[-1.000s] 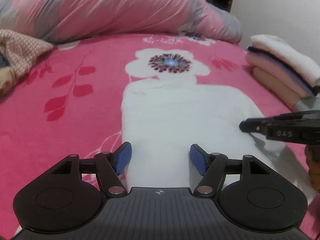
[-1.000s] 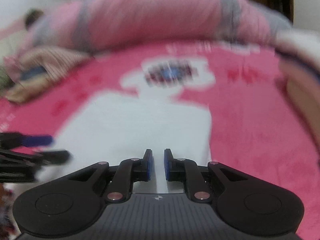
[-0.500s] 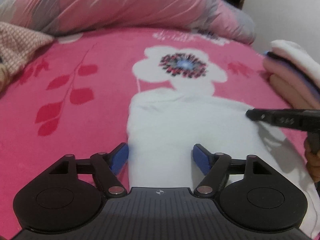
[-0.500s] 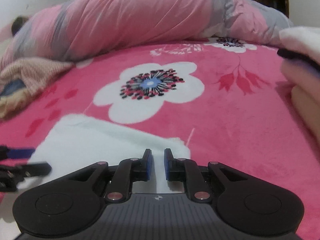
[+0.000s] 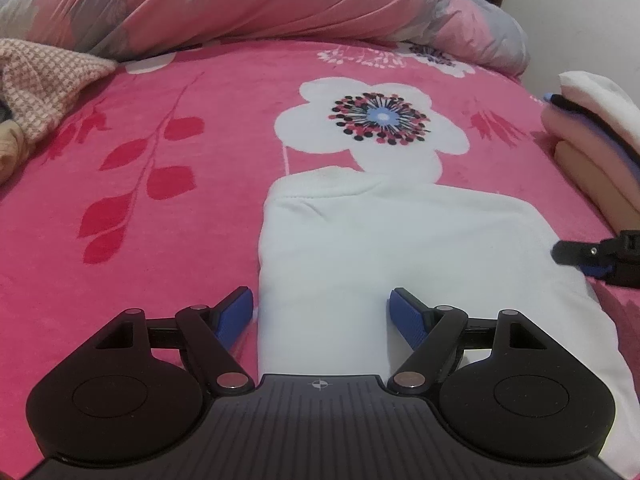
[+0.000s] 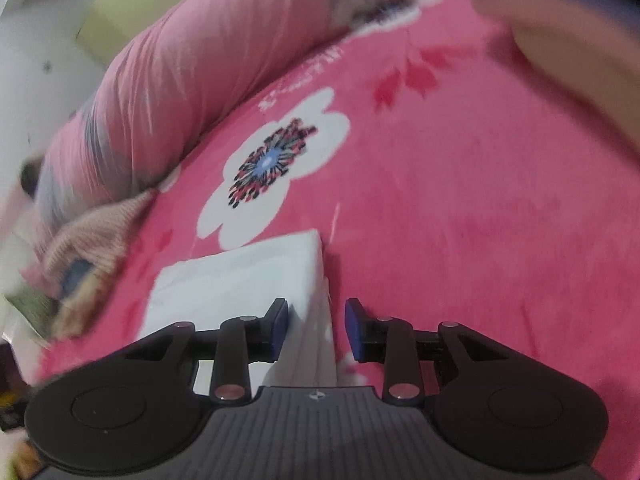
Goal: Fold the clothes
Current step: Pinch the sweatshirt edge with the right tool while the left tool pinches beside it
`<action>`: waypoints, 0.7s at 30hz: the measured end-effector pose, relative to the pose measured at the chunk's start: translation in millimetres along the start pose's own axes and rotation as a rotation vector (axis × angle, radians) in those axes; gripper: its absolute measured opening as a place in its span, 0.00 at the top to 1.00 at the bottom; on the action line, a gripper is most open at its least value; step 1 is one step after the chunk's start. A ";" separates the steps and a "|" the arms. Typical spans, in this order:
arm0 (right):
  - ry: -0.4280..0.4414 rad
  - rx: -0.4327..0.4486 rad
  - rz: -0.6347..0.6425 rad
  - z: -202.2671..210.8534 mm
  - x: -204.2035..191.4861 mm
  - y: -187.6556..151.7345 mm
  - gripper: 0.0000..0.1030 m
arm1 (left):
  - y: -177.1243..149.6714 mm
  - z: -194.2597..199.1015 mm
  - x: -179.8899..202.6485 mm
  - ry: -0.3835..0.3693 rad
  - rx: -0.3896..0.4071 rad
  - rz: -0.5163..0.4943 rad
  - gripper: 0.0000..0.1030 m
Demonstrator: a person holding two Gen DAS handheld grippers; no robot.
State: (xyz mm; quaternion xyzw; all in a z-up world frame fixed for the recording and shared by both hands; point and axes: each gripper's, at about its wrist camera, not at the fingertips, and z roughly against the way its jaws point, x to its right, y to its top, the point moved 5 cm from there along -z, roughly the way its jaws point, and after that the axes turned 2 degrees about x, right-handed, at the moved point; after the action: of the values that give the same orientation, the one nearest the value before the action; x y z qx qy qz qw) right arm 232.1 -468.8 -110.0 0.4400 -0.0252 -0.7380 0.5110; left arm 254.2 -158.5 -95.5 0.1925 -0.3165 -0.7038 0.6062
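Note:
A folded white garment (image 5: pixel 400 260) lies flat on the pink floral blanket (image 5: pixel 160 200). My left gripper (image 5: pixel 320 312) stands open over its near left part; the garment's left edge runs just inside the left pad, and neither pad presses it. In the right wrist view, which is tilted and blurred, the garment (image 6: pixel 240 280) shows its right folded edge running between the jaws of my right gripper (image 6: pixel 316 326). Those jaws are opening, and there is a gap beside the right pad. The right gripper's tip (image 5: pixel 588 258) also shows at the garment's right side.
A stack of folded clothes (image 5: pixel 592 140) in white, pink and beige sits at the right edge of the bed. A rolled pink and grey quilt (image 5: pixel 280 0) lies along the back. A knitted checked garment (image 5: pixel 44 80) lies at the far left.
The right gripper has slid to the garment's right edge and rolled, so its view tilts. Its jaws went from nearly shut to apart. The left gripper's jaws widened a little.

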 end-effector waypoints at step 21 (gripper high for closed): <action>0.208 -0.093 -0.230 -30.4 16.9 3.9 0.57 | 0.4 -1.1 5.7 0.026 -0.002 -0.026 0.24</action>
State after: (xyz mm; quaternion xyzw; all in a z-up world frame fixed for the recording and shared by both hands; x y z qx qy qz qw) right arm 253.9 -471.3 -137.3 0.4899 0.1124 -0.7424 0.4429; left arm 254.2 -164.3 -95.3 0.2050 -0.3057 -0.7092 0.6013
